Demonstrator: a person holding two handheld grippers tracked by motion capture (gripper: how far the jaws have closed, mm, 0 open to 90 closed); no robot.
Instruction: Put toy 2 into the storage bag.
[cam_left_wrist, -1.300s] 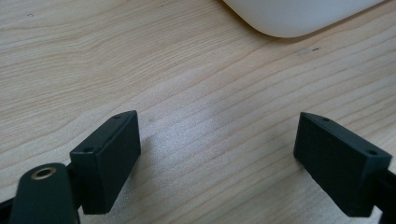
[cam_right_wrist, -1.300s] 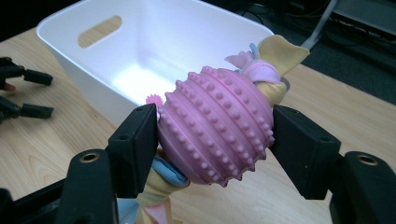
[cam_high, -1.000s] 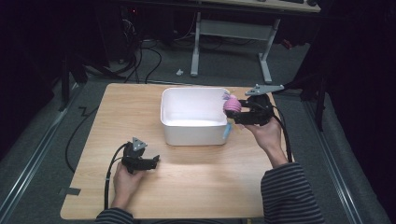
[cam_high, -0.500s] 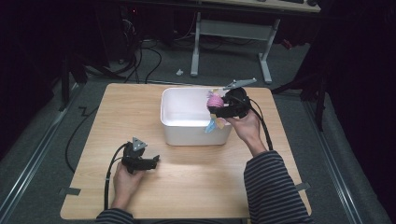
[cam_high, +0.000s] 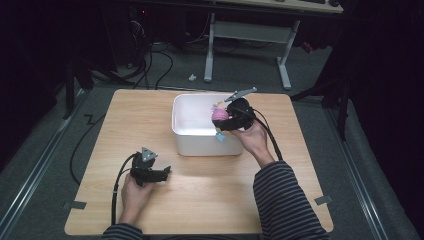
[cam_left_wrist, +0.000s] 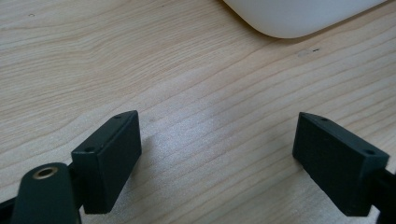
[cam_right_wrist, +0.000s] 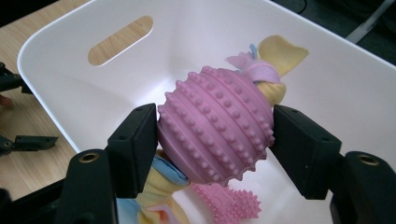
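Hanging over the right side of the white tub, the right hand-held gripper has its two black jaws clamped on a pink knobbly ball, one pad pressed to each flank. The ball is strung on a twisted rope of yellow, lilac and blue cloth that sticks out above and below it, and a second, spikier pink piece shows just underneath. All of it sits inside the tub's rim, above the white floor, near the wall away from the slot handle. In the high view the ball is a pink spot at the tub's right edge, with the person's right hand behind the tool and a striped sleeve trailing back.

On the wooden counter, well apart from the tub, the left hand-held gripper rests low, its jaws spread wide with bare wood grain between them.
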